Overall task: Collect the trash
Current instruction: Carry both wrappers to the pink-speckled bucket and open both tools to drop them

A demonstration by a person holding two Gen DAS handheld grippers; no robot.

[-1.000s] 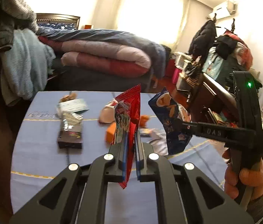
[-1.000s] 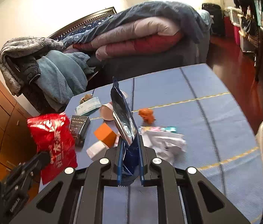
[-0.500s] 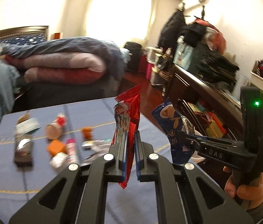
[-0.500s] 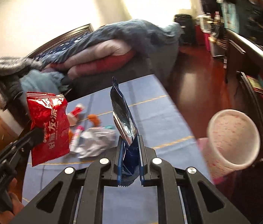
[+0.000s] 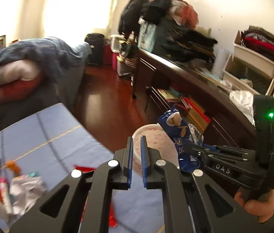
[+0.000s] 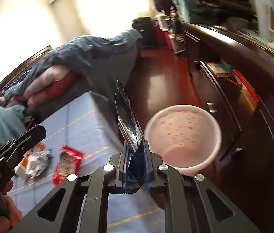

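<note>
Progress looks slight: the left tool (image 5: 136, 160) gapes empty, a red snack wrapper (image 6: 66, 163) lies on the worktop (image 6: 82, 124). The right tool (image 6: 135, 167) pinches a blue snack wrapper (image 6: 127, 120) near the pink bin (image 6: 183, 137); more litter (image 5: 26, 190) waits far left.

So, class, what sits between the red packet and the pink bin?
The right wrist view shows the blue snack bag, clamped in the right gripper, between them.

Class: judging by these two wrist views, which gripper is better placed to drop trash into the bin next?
Right. The right gripper holds the blue wrapper beside the pink bin; the left gripper is empty, the red wrapper on the table.
</note>
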